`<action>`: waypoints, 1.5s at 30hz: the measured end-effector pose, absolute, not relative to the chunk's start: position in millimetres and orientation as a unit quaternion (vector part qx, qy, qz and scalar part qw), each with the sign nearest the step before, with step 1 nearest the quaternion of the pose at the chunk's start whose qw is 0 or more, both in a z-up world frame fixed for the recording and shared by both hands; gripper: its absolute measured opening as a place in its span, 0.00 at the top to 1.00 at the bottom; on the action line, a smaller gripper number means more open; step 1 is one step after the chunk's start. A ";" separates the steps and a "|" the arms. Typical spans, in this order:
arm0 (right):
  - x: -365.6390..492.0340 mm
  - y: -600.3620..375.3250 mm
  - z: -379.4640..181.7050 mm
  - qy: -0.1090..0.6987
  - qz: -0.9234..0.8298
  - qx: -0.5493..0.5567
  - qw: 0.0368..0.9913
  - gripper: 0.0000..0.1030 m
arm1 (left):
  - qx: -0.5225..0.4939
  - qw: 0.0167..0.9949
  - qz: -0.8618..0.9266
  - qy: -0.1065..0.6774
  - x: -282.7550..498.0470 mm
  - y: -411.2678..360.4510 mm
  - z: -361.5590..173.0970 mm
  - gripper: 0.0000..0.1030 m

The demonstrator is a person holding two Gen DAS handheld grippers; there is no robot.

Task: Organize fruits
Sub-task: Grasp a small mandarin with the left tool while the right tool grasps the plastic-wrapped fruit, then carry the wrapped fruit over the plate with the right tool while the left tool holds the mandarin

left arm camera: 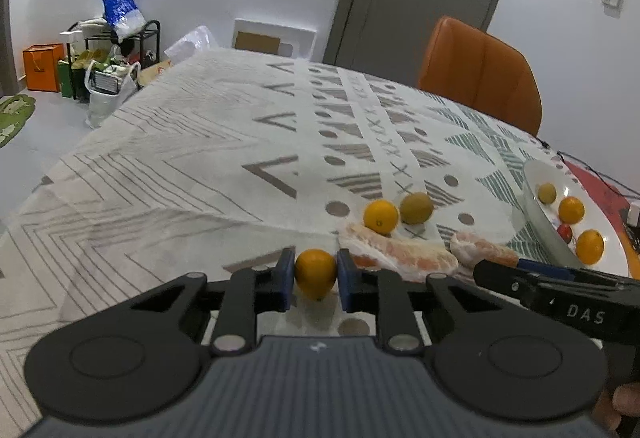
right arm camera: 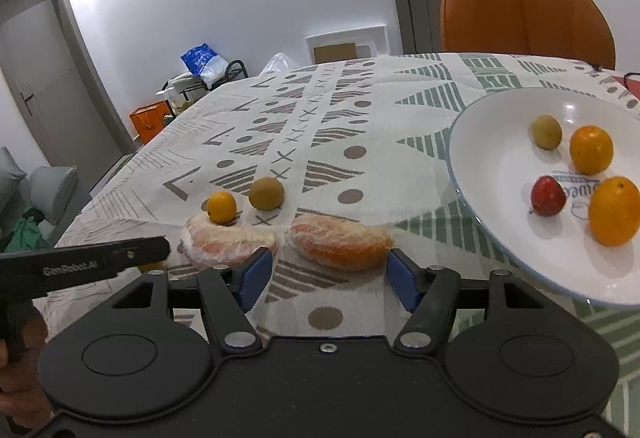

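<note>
My left gripper (left arm camera: pixel 315 274) is shut on a small orange fruit (left arm camera: pixel 315 273) just above the patterned tablecloth. Beyond it lie an orange fruit (left arm camera: pixel 381 216), a green-brown fruit (left arm camera: pixel 417 208) and two wrapped peeled citrus pieces (left arm camera: pixel 400 254) (left arm camera: pixel 480 252). My right gripper (right arm camera: pixel 329 272) is open and empty, its blue pads either side of the right citrus piece (right arm camera: pixel 340 244). The left citrus piece (right arm camera: pixel 228 244), the orange fruit (right arm camera: pixel 221 207) and the green-brown fruit (right arm camera: pixel 266 193) lie further left. The white plate (right arm camera: pixel 492 166) at right holds two orange fruits (right arm camera: pixel 591 149) (right arm camera: pixel 614 210), a red fruit (right arm camera: pixel 548 196) and a green-brown fruit (right arm camera: pixel 546 131).
An orange chair (left arm camera: pixel 480 74) stands at the table's far side. The plate (left arm camera: pixel 534 174) sits near the table's right edge. A rack with bags (left arm camera: pixel 108 54) and an orange bag (left arm camera: pixel 42 67) stand on the floor at far left. The left gripper's body (right arm camera: pixel 80 266) crosses the right wrist view.
</note>
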State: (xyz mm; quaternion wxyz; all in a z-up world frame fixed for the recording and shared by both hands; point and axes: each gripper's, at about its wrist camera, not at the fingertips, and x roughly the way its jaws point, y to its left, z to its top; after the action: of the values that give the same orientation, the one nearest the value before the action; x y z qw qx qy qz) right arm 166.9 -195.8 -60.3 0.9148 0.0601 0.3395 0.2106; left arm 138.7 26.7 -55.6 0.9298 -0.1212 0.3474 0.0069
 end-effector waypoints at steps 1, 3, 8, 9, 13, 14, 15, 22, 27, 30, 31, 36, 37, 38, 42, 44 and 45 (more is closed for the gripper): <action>168.5 -194.2 -60.4 0.339 0.210 0.058 0.915 0.39 | -0.123 0.930 0.009 0.345 138.0 29.3 -54.2 0.80; 171.8 -191.3 -60.4 0.338 0.210 0.055 0.916 0.38 | -0.123 0.932 0.015 0.340 136.1 34.0 -51.8 0.80; 179.9 -183.7 -61.2 0.333 0.207 0.040 0.919 0.35 | -0.128 0.933 0.035 0.333 132.1 46.3 -49.3 0.80; 180.9 -182.8 -61.3 0.332 0.207 0.038 0.920 0.34 | -0.128 0.934 0.039 0.332 131.2 48.4 -48.9 0.80; 184.0 -179.7 -61.7 0.328 0.211 0.033 0.920 0.34 | -0.126 0.935 0.051 0.327 128.7 53.4 -46.6 0.80; 184.7 -179.2 -61.7 0.328 0.213 0.031 0.920 0.33 | -0.126 0.936 0.053 0.326 127.8 54.1 -45.8 0.80; 185.2 -177.9 -61.8 0.328 0.214 0.029 0.920 0.32 | -0.126 0.936 0.054 0.324 126.5 55.4 -44.9 0.80; 186.6 -171.4 -63.0 0.317 0.218 0.000 0.923 0.41 | -0.119 0.939 0.070 0.316 118.6 56.8 -39.1 0.80; 186.0 -174.0 -56.9 0.316 0.226 -0.010 0.921 0.43 | -0.116 0.942 0.078 0.303 108.6 55.0 -31.4 0.80; 181.3 -179.0 -48.1 0.304 0.228 -0.007 0.925 0.43 | -0.117 0.943 0.081 0.300 104.3 54.1 -28.9 0.80; 179.0 -181.2 -44.5 0.300 0.229 -0.005 0.926 0.43 | -0.117 0.944 0.081 0.299 103.4 53.8 -28.0 0.80; 168.0 -191.9 -32.0 0.284 0.231 0.004 0.931 0.43 | -0.110 0.948 0.078 0.288 101.0 47.7 -19.5 0.80; 166.3 -194.5 -29.9 0.283 0.230 0.008 0.931 0.43 | -0.109 0.949 0.076 0.286 100.4 45.4 -17.4 0.80; 164.7 -197.5 -27.6 0.281 0.229 0.009 0.932 0.43 | -0.108 0.950 0.074 0.284 100.0 43.8 -15.6 0.80; 157.0 -206.2 -21.0 0.272 0.225 0.011 0.936 0.43 | -0.105 0.953 0.063 0.278 99.9 34.6 -10.5 0.80; 154.3 -213.0 -18.0 0.267 0.219 0.012 0.938 0.43 | -0.100 0.954 0.057 0.277 100.9 28.5 -8.7 0.80; 153.1 -216.6 -16.8 0.264 0.216 0.013 0.940 0.43 | -0.098 0.955 0.054 0.276 102.1 25.4 -8.0 0.80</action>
State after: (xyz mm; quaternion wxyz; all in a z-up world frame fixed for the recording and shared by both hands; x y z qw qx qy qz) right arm 153.1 -216.6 -16.8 0.9399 0.0126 0.2640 0.2161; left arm 102.1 25.4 -8.0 0.9545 -0.0978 0.2763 0.0540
